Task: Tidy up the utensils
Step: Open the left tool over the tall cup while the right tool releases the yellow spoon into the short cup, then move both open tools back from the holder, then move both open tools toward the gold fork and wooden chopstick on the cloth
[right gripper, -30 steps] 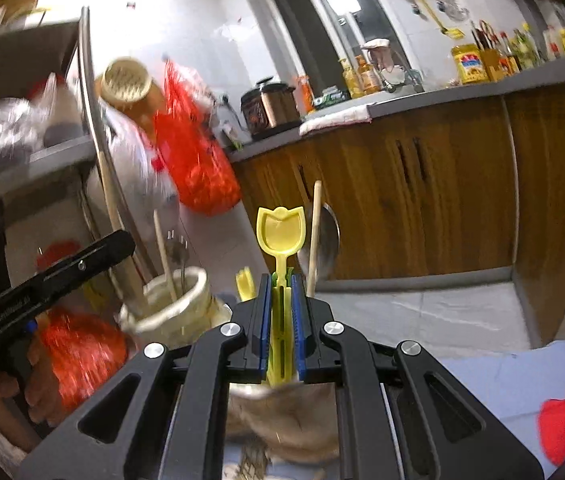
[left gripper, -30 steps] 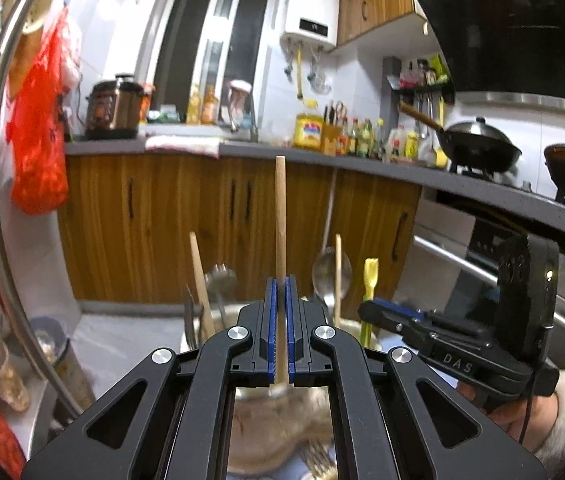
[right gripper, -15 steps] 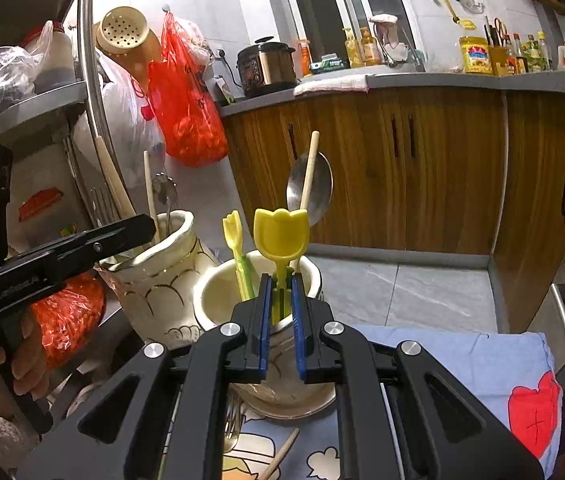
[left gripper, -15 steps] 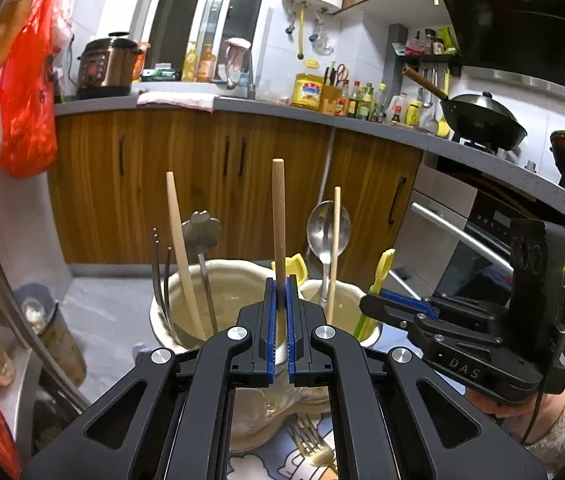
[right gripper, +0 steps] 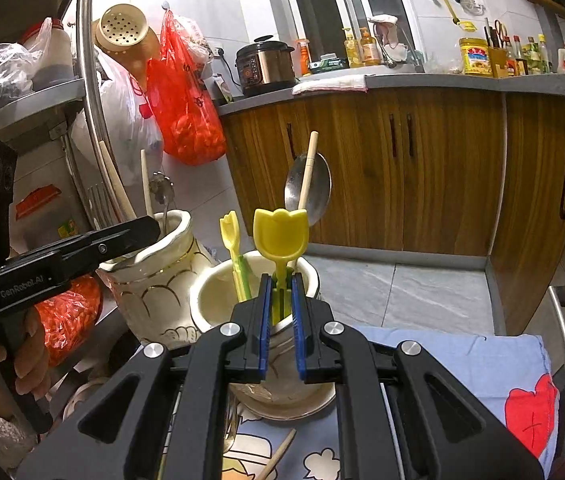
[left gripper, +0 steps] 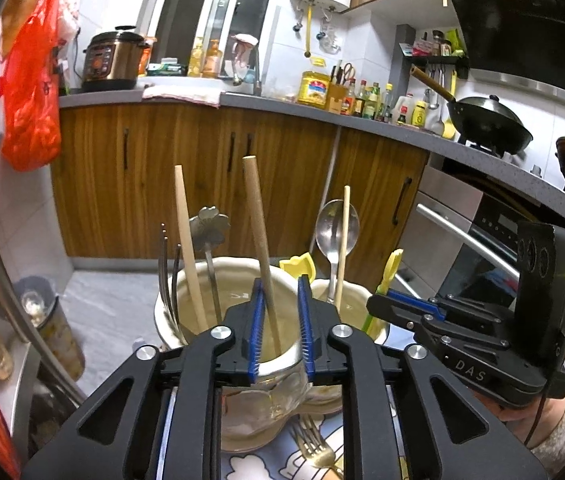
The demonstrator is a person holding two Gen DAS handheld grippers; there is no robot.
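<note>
Two cream ceramic jars stand side by side on a patterned cloth. My left gripper (left gripper: 279, 328) is open over the left jar (left gripper: 198, 280); a wooden stick (left gripper: 258, 232) stands loose between its jaws, leaning in the jar beside another stick, forks and a flower-handled utensil. My right gripper (right gripper: 281, 328) is open over the right jar (right gripper: 218, 292); a yellow tulip-handled utensil (right gripper: 280, 232) stands in the jar between its jaws, with a smaller yellow one, a metal spoon (right gripper: 308, 192) and a thin stick.
A gold fork (left gripper: 314, 444) and a wooden stick (right gripper: 278, 456) lie on the cloth in front of the jars. A metal shelf with bags stands at left (right gripper: 42, 92). Wooden cabinets (left gripper: 202, 168) and an oven (left gripper: 482, 240) are behind.
Both grippers lowered their utensils into the jars and then opened. The wooden stick now leans free in the left jar and the yellow utensil stands free in the right jar.
</note>
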